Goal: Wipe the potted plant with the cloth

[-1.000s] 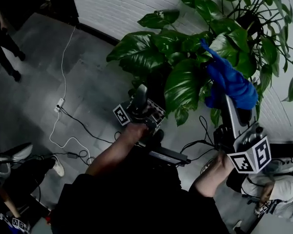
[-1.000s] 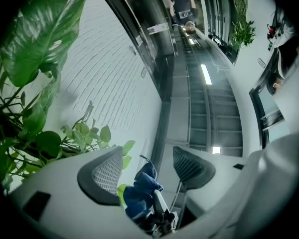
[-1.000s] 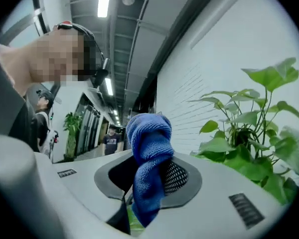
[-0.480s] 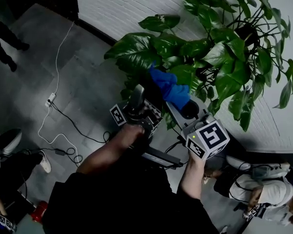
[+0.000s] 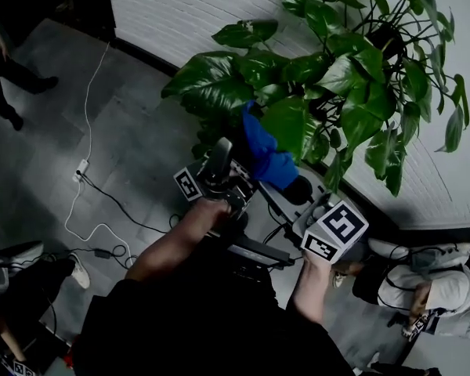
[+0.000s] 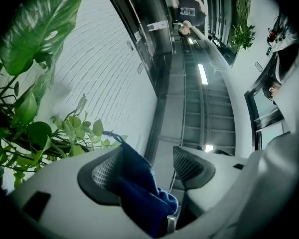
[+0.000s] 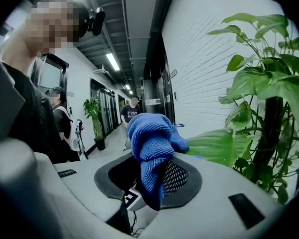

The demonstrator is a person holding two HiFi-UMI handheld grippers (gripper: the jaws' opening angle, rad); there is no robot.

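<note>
The potted plant (image 5: pixel 337 77) spreads broad green leaves against the white brick wall; its leaves also show in the left gripper view (image 6: pixel 25 49) and the right gripper view (image 7: pixel 259 93). My right gripper (image 5: pixel 294 188) is shut on a bunched blue cloth (image 5: pixel 266 153), which sits low by the leaves nearest me. In its own view the cloth (image 7: pixel 152 148) bulges out of the right gripper (image 7: pixel 149 178). My left gripper (image 5: pixel 222 149) points steeply up beside the cloth. In the left gripper's own view (image 6: pixel 147 158) the jaws stand apart, and a fold of cloth (image 6: pixel 139 183) lies against the left-hand pad.
A white cable with a power strip (image 5: pixel 82 167) runs over the grey floor at left. Black gear with cables (image 5: pixel 254 249) lies below my arms. A person's feet (image 5: pixel 12 120) are at far left and a crouched person (image 5: pixel 439 288) is at lower right. People stand down the corridor (image 7: pixel 132 111).
The right gripper has brought the cloth down and to the left, from the upper right leaves to beside the left gripper. The left gripper has stayed put.
</note>
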